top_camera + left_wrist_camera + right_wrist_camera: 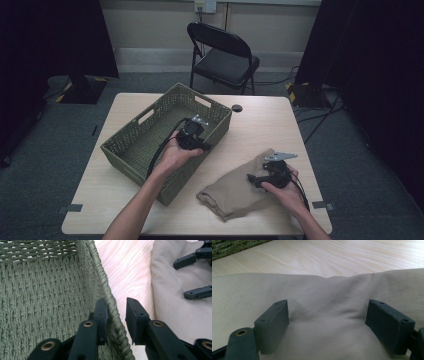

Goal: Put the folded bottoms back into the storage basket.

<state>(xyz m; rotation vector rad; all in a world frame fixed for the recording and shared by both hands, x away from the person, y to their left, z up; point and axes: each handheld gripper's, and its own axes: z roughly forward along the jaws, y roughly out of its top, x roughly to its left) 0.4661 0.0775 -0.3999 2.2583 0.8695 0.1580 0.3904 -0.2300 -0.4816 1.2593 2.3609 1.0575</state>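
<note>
the folded tan cloth lies flat on the tabletop at the person's right, just beside the near right corner of the green woven basket, and the coming move seems to turn on how these two sit: the basket lies to the left of the cloth and a little farther from the person, so the cloth would have to travel leftward and up over the basket wall. the right hand-held gripper is the nearer one by far; it sits directly on the cloth's right part, its jaws spread wide with the fabric bunched into a low ridge between them, pressed down on it but not yet closed on anything. the cloth's long axis runs slantwise in the high view, from near left to far right, and the jaws straddle it roughly across that line, which looks a fair stance for pinching a fold. the left hand-held gripper is at the basket's right wall, its jaws partly open and standing astride the braided rim, one inside and one outside, apparently set to steady the basket; the rim is not visibly clamped.
</note>
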